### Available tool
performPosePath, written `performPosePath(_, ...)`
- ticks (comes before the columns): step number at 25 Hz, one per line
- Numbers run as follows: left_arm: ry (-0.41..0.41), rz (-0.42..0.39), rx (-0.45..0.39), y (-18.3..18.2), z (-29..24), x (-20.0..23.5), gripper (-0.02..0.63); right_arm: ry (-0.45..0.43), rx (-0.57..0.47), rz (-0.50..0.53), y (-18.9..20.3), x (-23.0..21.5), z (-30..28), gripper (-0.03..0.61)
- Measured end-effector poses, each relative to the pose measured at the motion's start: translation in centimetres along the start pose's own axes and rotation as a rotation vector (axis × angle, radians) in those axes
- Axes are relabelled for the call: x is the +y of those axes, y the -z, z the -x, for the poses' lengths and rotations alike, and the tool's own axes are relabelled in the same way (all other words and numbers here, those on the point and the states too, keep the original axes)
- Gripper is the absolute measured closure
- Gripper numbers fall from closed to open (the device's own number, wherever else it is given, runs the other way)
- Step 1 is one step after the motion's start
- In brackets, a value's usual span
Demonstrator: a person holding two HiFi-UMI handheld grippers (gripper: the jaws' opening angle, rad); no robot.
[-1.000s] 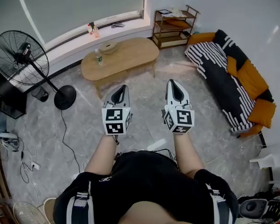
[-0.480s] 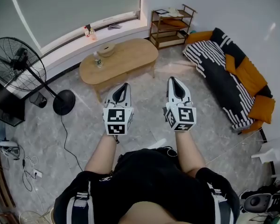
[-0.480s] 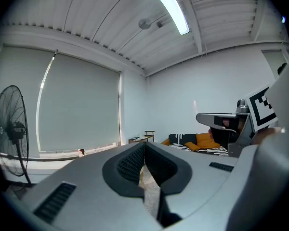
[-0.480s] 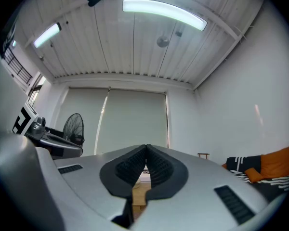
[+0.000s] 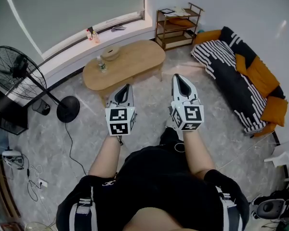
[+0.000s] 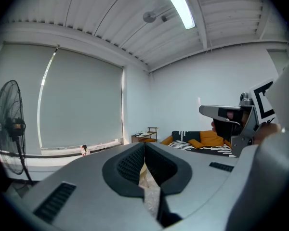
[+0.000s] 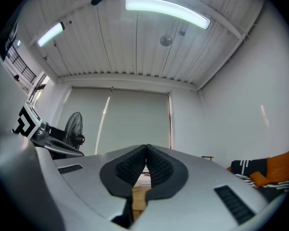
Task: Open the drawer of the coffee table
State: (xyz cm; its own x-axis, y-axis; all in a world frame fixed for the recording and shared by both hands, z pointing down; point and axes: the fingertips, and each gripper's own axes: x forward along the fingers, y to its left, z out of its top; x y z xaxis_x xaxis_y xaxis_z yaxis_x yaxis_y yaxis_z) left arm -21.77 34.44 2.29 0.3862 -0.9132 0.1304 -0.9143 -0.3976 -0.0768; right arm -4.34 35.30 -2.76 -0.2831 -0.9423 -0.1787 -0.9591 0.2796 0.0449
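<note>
The person is holding both tools out side by side over the grey marble-look floor (image 5: 149, 105) in the middle of the head view. The white-and-grey left gripper (image 5: 128, 86) is pointing toward the upper part of the frame; its dark ribbed jaws are pressing together with nothing between them, as the left gripper view (image 6: 144, 147) shows. The matching right gripper (image 5: 178, 76) is clenched the same way, empty, its pads meeting at the tips in the right gripper view (image 7: 146, 148).

The oval light-wood coffee table (image 5: 135, 61) is standing above both tools in the frame, apart from them, with neither gripper touching it. Its drawer is probably on the side facing the person, though it is too small to make out. A small clear bottle (image 5: 101, 64) and a round woven bowl (image 5: 111, 52) are resting on the tabletop. A black standing fan (image 5: 19, 73) is at the left edge, a wooden shelf unit (image 5: 176, 28) at the upper right, and a black-and-white striped sofa with orange cushions (image 5: 236, 81) along the right side.
</note>
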Motion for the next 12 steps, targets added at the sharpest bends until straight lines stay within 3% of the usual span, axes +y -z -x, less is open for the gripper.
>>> performPosePath(7,-0.040,-0.043,-0.022,-0.2,-7.1,0.6,0.592,-0.017,-0.024,-0.028,2.5,-5.2,-6.4,0.561)
performPosePath(12,-0.084,-0.039,-0.004,0.2,-16.5,-0.2,0.592,-0.056,-0.002,-0.080,6.5,-12.4,-13.6,0.561)
